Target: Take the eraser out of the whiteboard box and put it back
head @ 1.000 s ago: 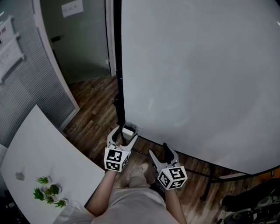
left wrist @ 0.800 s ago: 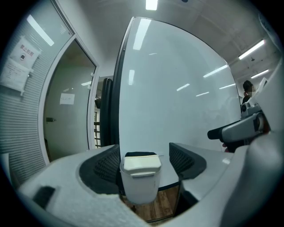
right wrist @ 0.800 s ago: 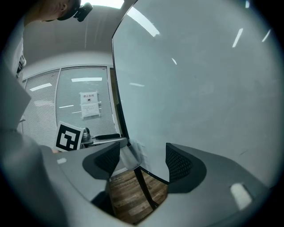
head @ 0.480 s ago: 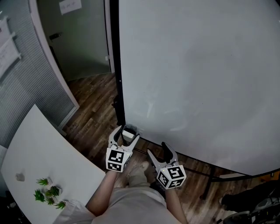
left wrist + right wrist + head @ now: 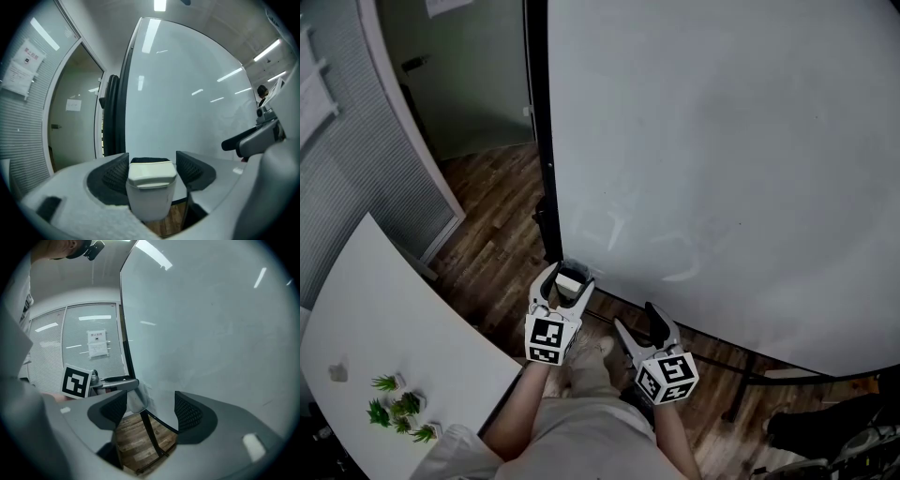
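**Left gripper** point(image 5: 153, 161): released, not clamped. Has just been narrowing its jaws around the eraser point(image 5: 152, 171). Stands with one ribbed pad point(image 5: 114, 172) close at 9 o'clock of the eraser and the other close at 3 o'clock, with no squeeze to be seen. Points nearly level at the whiteboard point(image 5: 722, 169).

**Eraser:** sits upright in the whiteboard box point(image 5: 149, 204), white body nearest the camera and dark felt on the far side. Stands with its upper part above the box rim. In the head view, located at the board's lower edge, just at 3 o'clock of the black frame post point(image 5: 541, 141).

**Right gripper** point(image 5: 151, 408): released and empty. Shows only wood floor point(image 5: 131, 437) and a dark stand leg point(image 5: 151, 432) through the gap between the jaws. In the head view, hangs at 4 o'clock of the left gripper, apart from the box and clear of the board. Catches the left gripper's marker cube point(image 5: 76, 380) at 9 o'clock in its own view.

**Surroundings, head view:**
- White table point(image 5: 384, 319) at 8 o'clock, bearing small green plants point(image 5: 398, 412) near its lower end.
- Slatted blinds point(image 5: 356, 159) at 10 o'clock.
- Grey door point(image 5: 478, 84) at 11 o'clock.
- The person's body point(image 5: 581, 441) at 6 o'clock.
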